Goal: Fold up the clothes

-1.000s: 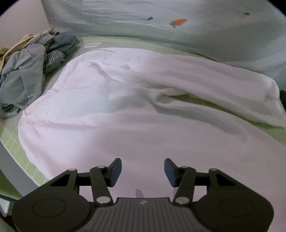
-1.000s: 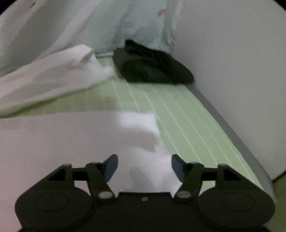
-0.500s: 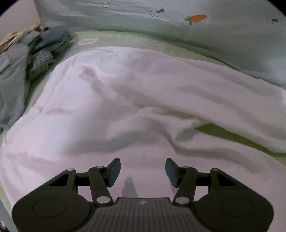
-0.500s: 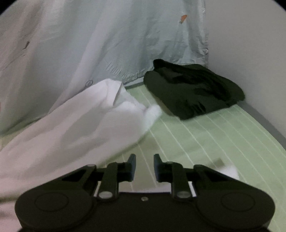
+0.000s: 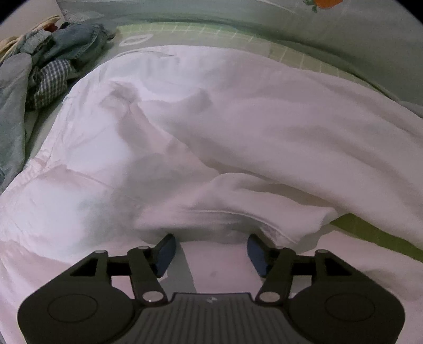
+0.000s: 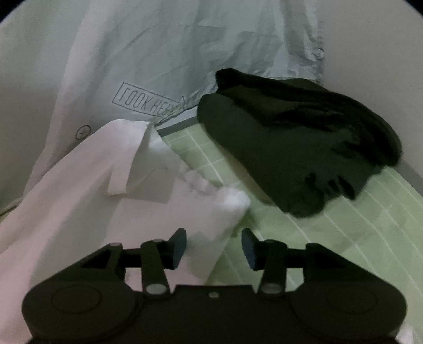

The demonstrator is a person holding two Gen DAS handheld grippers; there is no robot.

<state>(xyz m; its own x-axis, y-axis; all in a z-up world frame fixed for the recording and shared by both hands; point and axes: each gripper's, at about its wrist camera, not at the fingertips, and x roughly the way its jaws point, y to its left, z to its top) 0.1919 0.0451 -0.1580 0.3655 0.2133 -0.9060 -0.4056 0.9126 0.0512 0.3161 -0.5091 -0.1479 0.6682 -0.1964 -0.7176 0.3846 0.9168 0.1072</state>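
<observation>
A large white garment (image 5: 211, 127) lies spread and rumpled over the green checked sheet (image 5: 375, 235). My left gripper (image 5: 210, 252) is open and empty, low over the cloth, its fingertips just short of a raised fold with a hem. In the right wrist view the same white garment (image 6: 111, 190) shows its collar or placket end, and a corner of it reaches between the fingers. My right gripper (image 6: 213, 246) is open, with white cloth at its left fingertip and green sheet (image 6: 357, 232) under the right one.
A pile of blue, grey and checked clothes (image 5: 39, 68) lies at the far left. A folded black garment (image 6: 296, 143) lies on the sheet by the wall at the right. A pale printed quilt (image 6: 171, 66) rises behind, also across the top of the left wrist view (image 5: 290, 16).
My left gripper has moved forward over the white garment up to a fold. My right gripper swung toward the collar end, closed nearly shut half a second ago, and is open again.
</observation>
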